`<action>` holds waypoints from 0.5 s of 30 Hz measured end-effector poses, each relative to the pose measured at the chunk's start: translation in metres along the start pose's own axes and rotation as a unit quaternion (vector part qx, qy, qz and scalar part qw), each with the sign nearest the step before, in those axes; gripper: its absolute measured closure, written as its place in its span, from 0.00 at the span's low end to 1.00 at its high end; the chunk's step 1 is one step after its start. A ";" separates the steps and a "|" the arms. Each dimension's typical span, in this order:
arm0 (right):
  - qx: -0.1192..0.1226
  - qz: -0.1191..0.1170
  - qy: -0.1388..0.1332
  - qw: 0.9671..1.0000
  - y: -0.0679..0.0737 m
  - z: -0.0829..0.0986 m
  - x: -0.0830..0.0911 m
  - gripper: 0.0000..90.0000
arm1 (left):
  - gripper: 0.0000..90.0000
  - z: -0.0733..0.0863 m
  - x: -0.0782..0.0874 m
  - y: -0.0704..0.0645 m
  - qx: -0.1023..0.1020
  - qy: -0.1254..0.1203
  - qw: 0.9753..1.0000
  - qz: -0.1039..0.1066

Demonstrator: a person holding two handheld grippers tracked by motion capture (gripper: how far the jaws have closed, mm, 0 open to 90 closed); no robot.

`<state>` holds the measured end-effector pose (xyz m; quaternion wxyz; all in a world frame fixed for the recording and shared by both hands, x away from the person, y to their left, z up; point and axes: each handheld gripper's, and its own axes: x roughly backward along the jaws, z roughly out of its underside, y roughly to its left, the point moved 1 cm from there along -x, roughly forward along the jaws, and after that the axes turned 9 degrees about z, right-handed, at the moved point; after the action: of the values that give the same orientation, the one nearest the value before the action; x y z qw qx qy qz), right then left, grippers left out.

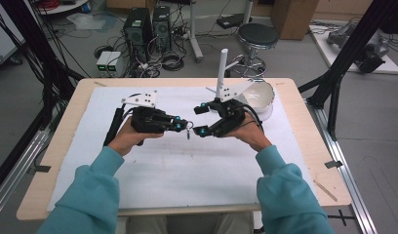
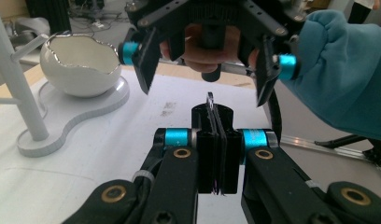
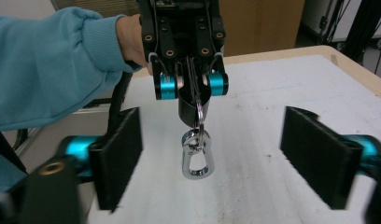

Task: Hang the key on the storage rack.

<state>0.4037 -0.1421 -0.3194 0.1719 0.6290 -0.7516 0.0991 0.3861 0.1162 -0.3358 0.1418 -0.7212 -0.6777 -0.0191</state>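
Your left gripper has its jaws pressed tight on one key ring, and a single silver snap hook hangs from it, long axis straight down, clasp end toward the white mat. Your right gripper faces it with both jaws spread wide, gripping nothing. The ring's clamped part is hidden between the pads; beyond sit one cracked-egg bowl and one white stand.

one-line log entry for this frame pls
left gripper: shut on key ring, metal clasp hanging below | right gripper: open, facing clasp, not touching | white mat: under both | eggshell bowl: on stand, untouched
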 end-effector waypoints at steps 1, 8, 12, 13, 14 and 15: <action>0.002 0.000 0.002 1.000 0.000 0.000 0.000 0.28 | 0.98 0.000 0.000 0.000 0.000 -0.005 1.000 0.002; 0.011 -0.008 0.000 1.000 0.001 -0.001 -0.001 0.47 | 0.98 0.000 0.000 -0.001 -0.002 -0.008 1.000 0.006; 0.011 -0.017 0.005 1.000 0.001 -0.001 -0.002 0.59 | 0.98 0.000 0.000 -0.002 -0.007 -0.007 1.000 0.009; 0.009 -0.020 0.006 1.000 0.000 0.000 -0.003 0.64 | 0.98 0.000 0.000 -0.002 -0.006 -0.009 1.000 0.010; 0.009 -0.024 0.008 1.000 0.000 0.000 -0.003 0.67 | 0.98 0.000 0.000 -0.002 -0.006 -0.009 1.000 0.010; 0.012 -0.023 0.006 1.000 0.000 0.000 -0.003 0.69 | 0.98 0.000 0.000 -0.002 -0.007 -0.009 1.000 0.010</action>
<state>0.4042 -0.1391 -0.3206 0.1715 0.6476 -0.7345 0.1079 0.3845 0.1157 -0.3353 0.1309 -0.7292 -0.6714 -0.0163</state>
